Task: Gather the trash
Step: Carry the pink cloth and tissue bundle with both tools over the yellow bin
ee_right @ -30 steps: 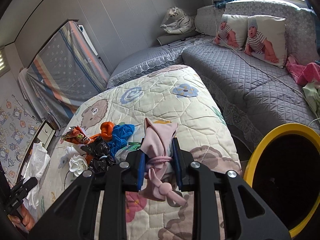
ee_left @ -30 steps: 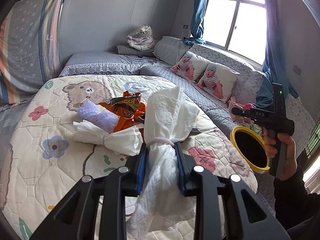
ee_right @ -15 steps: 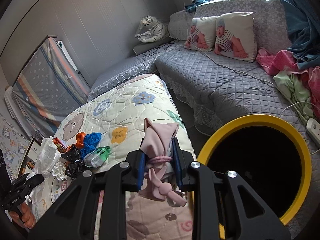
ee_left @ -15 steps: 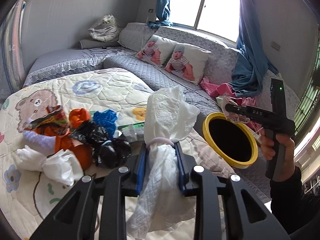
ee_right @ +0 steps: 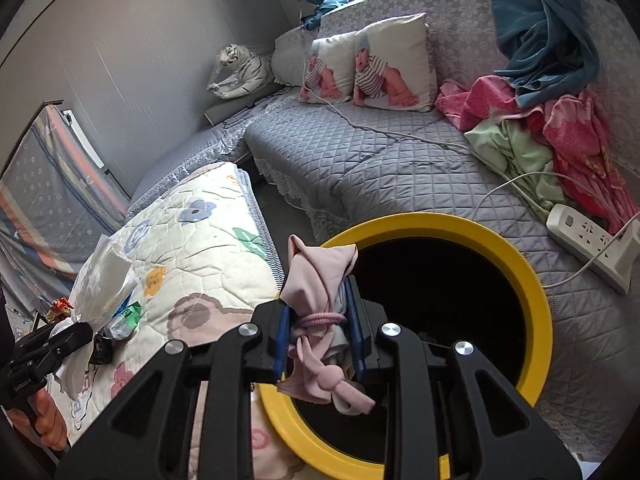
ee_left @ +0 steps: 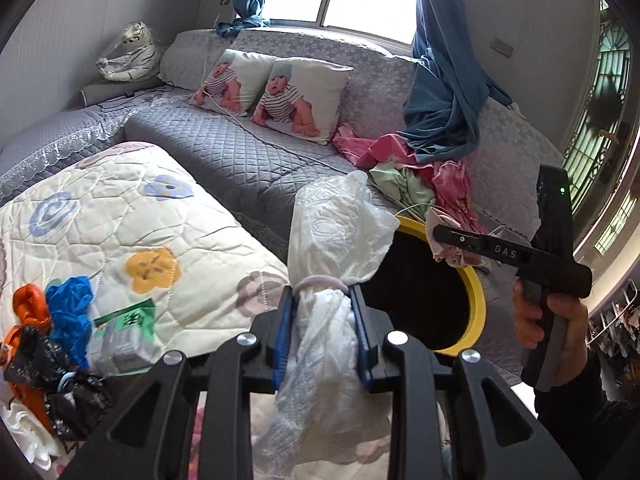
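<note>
My left gripper [ee_left: 323, 300] is shut on a white crumpled tissue bundle [ee_left: 332, 236] tied with a pink band, held just left of the yellow-rimmed black bin [ee_left: 478, 300]. My right gripper [ee_right: 320, 292] is shut on a pink cloth bundle [ee_right: 316, 276] tied with a pink band, held over the left rim of the bin [ee_right: 536, 276]. More trash lies on the quilt: blue plastic [ee_left: 68, 308], orange wrapper [ee_left: 28, 304], black bags [ee_left: 48, 368], a green-labelled packet [ee_left: 124, 332]. The right gripper also shows in the left wrist view [ee_left: 444, 240].
The floral quilt [ee_left: 120, 220] covers the bed at left. A grey quilted sofa [ee_right: 360, 160] holds baby-print pillows [ee_right: 384, 64], pink and green clothes [ee_right: 560, 128], a blue curtain [ee_right: 540, 20] and a white power strip [ee_right: 588, 236] with cables.
Both grippers have swung right, away from the trash pile toward the bin. The right gripper now hangs over the bin's rim; the bin fills more of both views.
</note>
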A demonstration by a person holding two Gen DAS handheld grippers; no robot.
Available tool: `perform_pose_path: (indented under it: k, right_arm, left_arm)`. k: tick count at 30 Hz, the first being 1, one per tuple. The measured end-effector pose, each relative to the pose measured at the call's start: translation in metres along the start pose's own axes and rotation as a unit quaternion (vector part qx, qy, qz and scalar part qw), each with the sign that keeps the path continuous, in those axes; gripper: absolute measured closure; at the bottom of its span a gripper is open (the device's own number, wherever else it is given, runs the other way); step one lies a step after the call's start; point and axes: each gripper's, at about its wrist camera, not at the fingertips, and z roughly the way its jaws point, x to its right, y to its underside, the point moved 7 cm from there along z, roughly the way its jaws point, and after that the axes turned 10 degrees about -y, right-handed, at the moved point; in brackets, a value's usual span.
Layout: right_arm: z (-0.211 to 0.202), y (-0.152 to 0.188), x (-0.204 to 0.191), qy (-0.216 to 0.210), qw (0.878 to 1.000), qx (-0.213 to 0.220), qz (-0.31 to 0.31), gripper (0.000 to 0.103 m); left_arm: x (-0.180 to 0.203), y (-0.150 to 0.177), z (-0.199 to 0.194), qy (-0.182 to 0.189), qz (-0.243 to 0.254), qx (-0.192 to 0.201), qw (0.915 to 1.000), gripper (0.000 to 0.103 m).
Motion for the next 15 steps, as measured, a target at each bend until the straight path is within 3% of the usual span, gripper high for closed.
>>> perform_pose_path:
  k: [15]
  right_arm:
    - [-0.013, 0.006, 0.054, 0.048, 0.999, 0.010, 0.022, 0.080]
  left_arm:
    - [0.070, -0.017, 0.072, 0.054, 0.012, -0.026, 0.9981, 0.078]
